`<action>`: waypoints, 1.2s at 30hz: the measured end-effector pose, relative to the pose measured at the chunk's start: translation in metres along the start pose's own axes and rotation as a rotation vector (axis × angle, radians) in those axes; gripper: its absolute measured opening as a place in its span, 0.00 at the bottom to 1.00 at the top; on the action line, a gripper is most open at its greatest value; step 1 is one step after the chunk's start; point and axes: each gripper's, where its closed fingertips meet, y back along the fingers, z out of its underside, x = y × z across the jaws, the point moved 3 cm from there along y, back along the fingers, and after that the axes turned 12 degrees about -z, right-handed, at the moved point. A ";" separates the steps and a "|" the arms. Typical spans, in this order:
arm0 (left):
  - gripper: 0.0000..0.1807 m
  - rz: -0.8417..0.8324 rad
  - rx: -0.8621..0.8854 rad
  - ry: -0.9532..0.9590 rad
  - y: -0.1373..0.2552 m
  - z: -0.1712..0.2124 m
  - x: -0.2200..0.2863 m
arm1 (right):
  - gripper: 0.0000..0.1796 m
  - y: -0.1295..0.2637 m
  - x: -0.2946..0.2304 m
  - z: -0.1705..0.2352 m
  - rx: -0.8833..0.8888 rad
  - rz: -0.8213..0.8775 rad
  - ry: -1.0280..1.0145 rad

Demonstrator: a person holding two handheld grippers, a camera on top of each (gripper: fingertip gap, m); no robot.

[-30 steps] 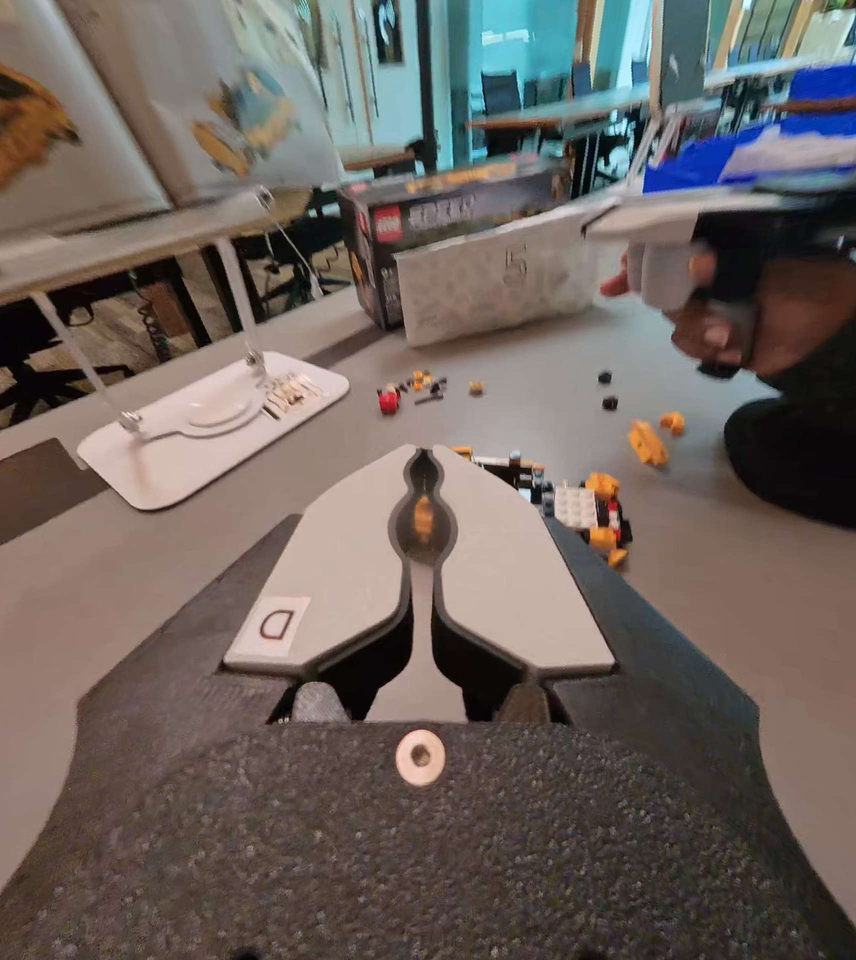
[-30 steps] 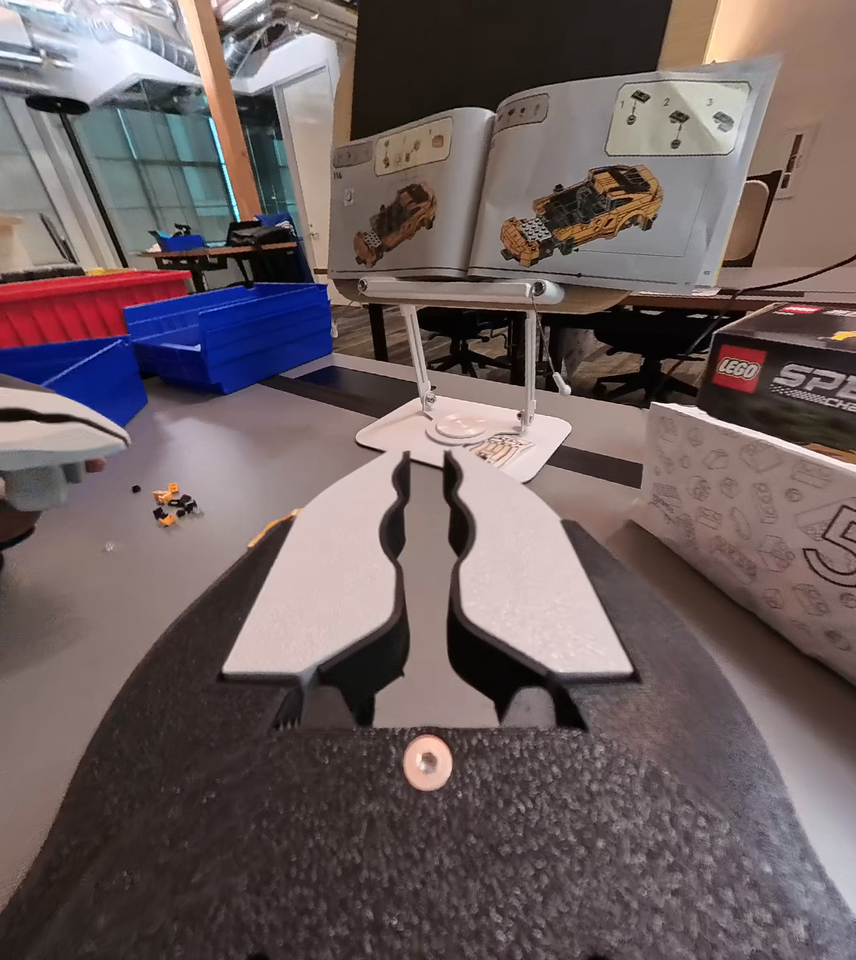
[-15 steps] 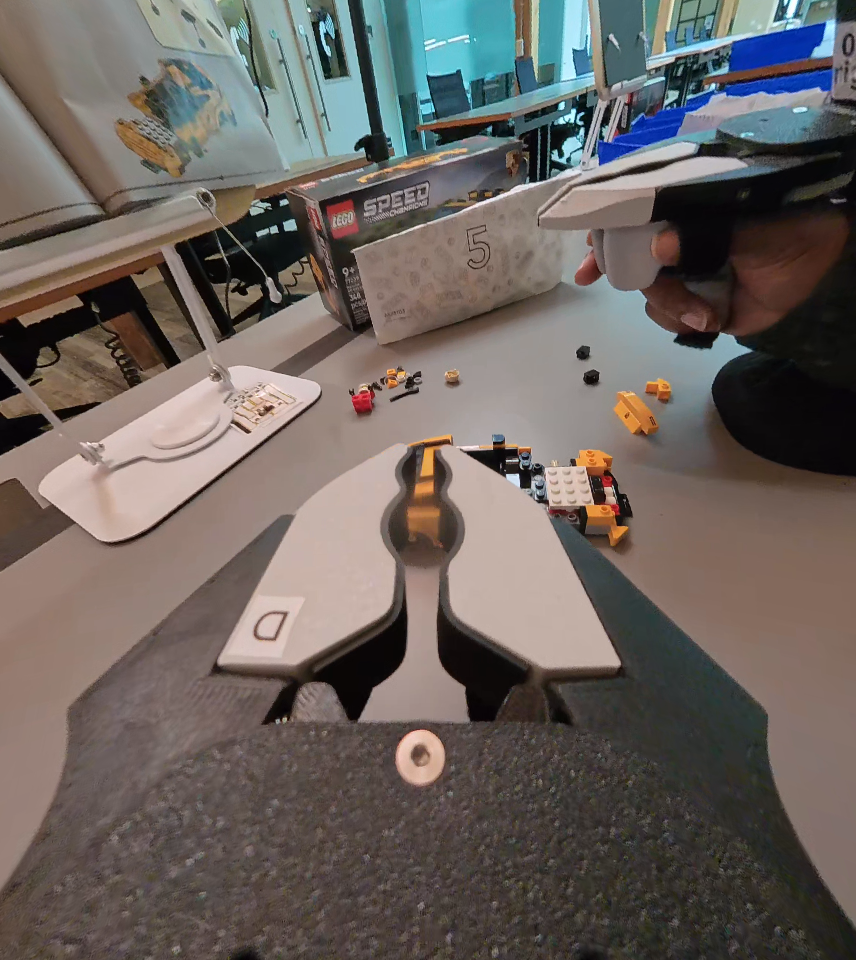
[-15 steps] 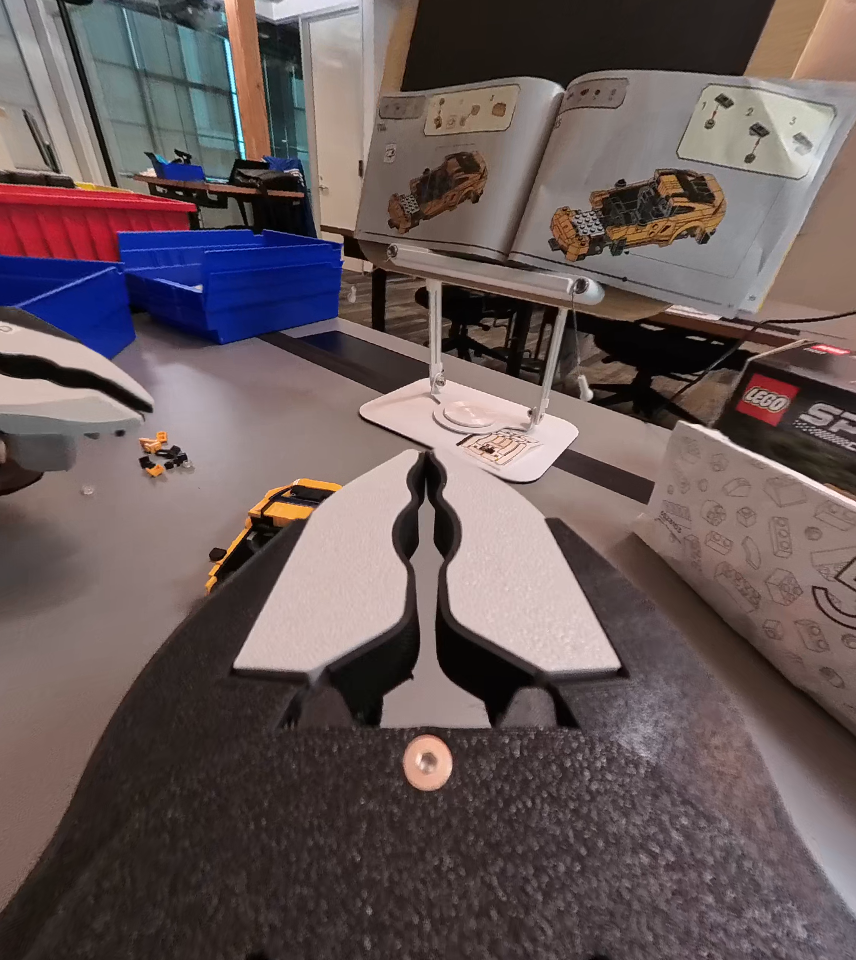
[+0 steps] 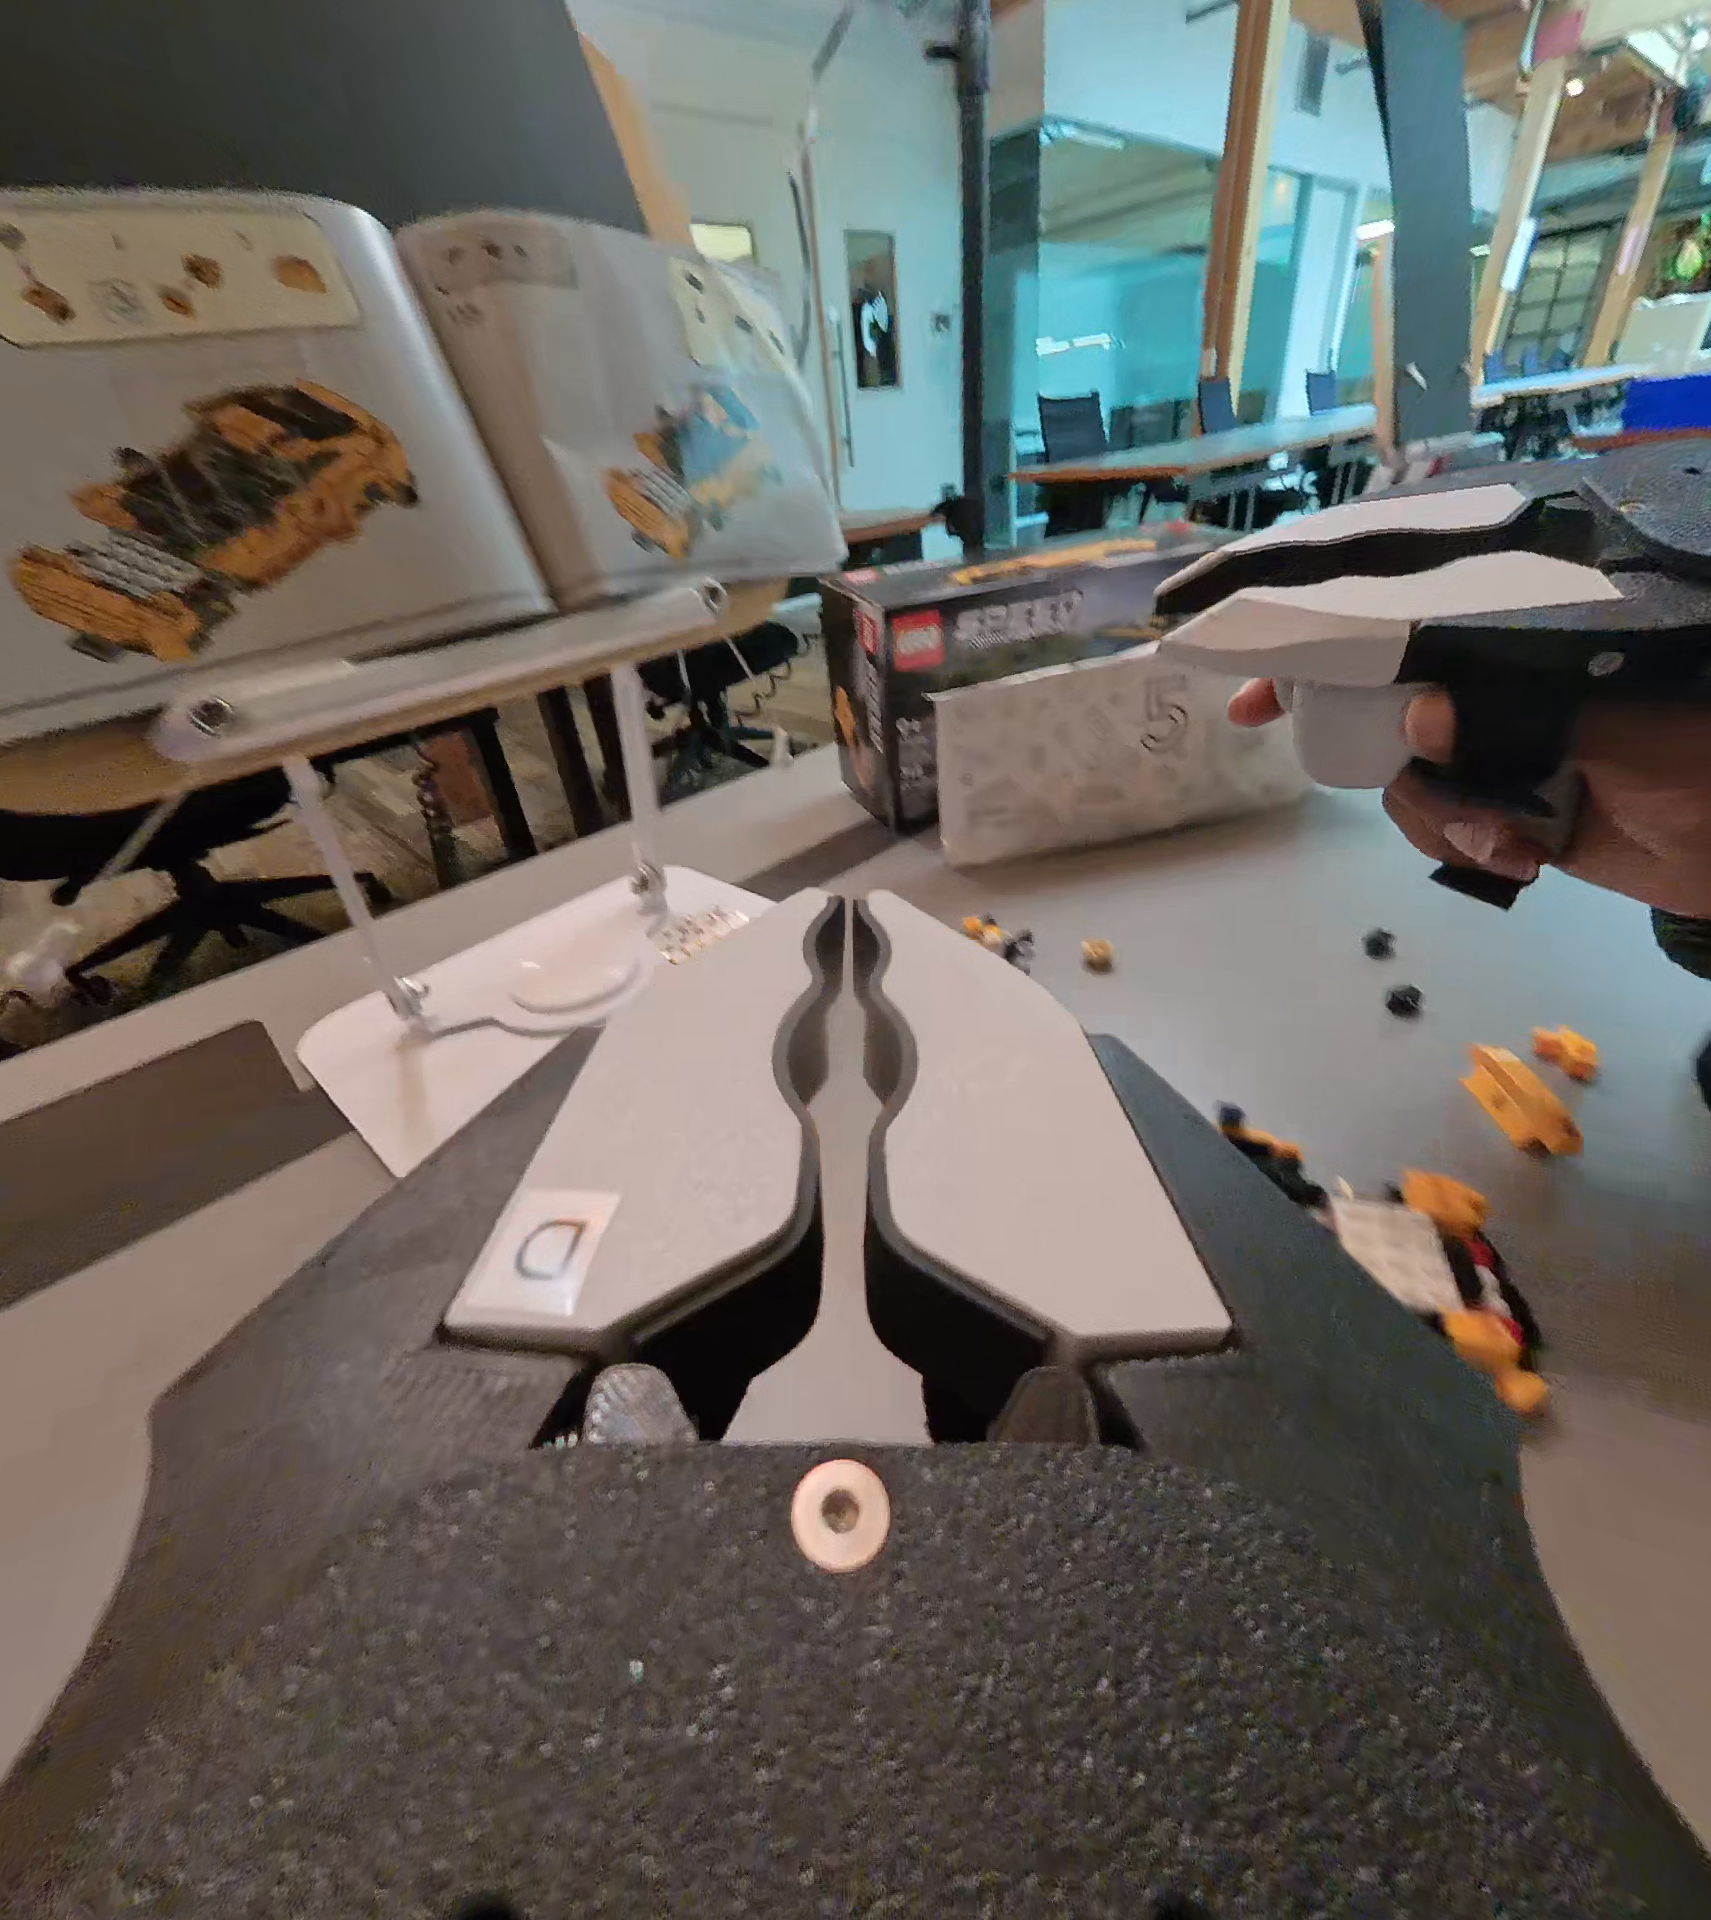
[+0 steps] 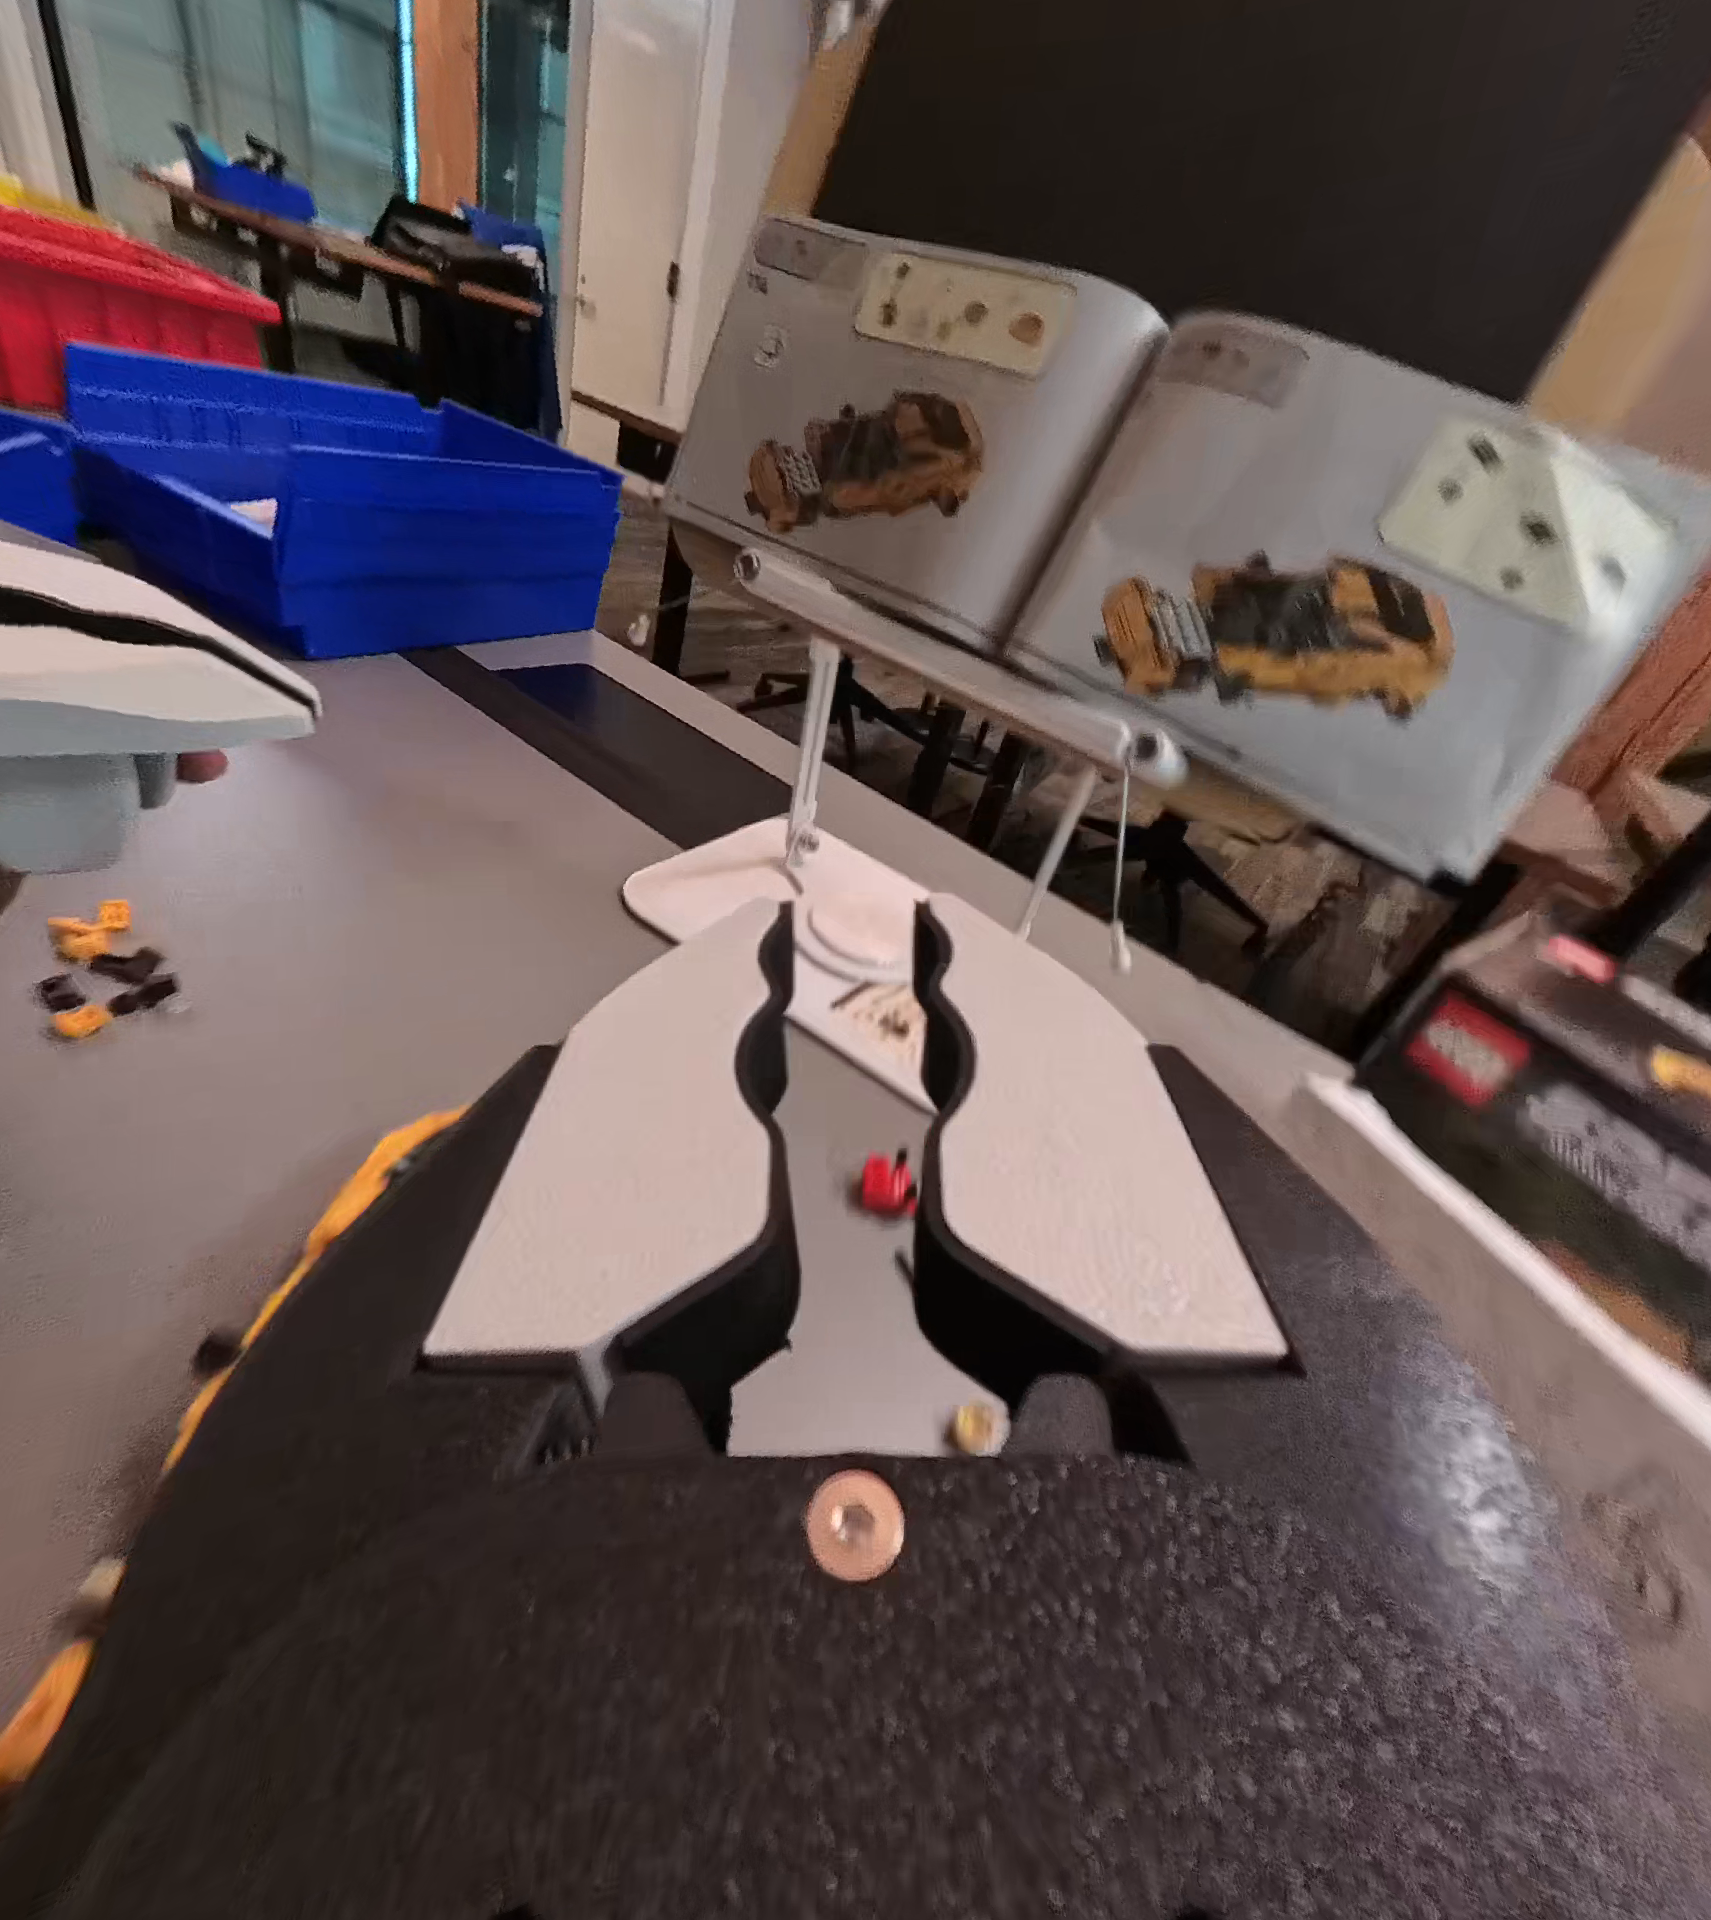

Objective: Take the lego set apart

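On the grey counter [image 5: 1246, 935], in the left wrist view, the left gripper [image 5: 849, 914] is seen nearly closed and empty; the lego car [image 5: 1402, 1262] lies just right of it. In the right wrist view, the right gripper [image 6: 851, 920] is held apart over a red piece [image 6: 882, 1184], the car [image 6: 342, 1195] at its left.

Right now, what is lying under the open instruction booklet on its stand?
Under the booklet the stand's white base plate carries a small sheet with tiny printed pieces. The right hand-held gripper covers the plate's near part.
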 end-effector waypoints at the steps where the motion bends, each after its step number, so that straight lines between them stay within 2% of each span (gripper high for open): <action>1: 0.00 -0.016 0.015 0.002 -0.008 -0.004 -0.006 | 0.15 -0.016 0.003 -0.011 -0.017 -0.006 0.035; 5: 0.00 -0.077 0.043 -0.031 -0.036 -0.007 -0.030 | 0.29 -0.095 0.015 -0.050 -0.085 0.009 0.161; 10: 0.00 -0.083 0.023 -0.029 -0.033 0.011 -0.041 | 0.48 -0.187 0.042 -0.068 -0.192 0.099 0.278; 15: 0.00 -0.060 -0.008 -0.080 -0.027 0.020 -0.042 | 0.57 -0.243 0.070 -0.070 -0.247 0.227 0.307; 19: 0.00 -0.030 -0.017 -0.066 -0.029 0.022 -0.040 | 0.51 -0.252 0.081 -0.068 -0.271 0.327 0.372; 28: 0.00 0.013 -0.057 -0.101 -0.033 0.031 -0.029 | 0.35 -0.235 0.090 -0.069 -0.206 0.347 0.420; 36: 0.00 0.024 -0.087 -0.123 -0.034 0.039 -0.025 | 0.35 -0.227 0.090 -0.069 -0.153 0.275 0.414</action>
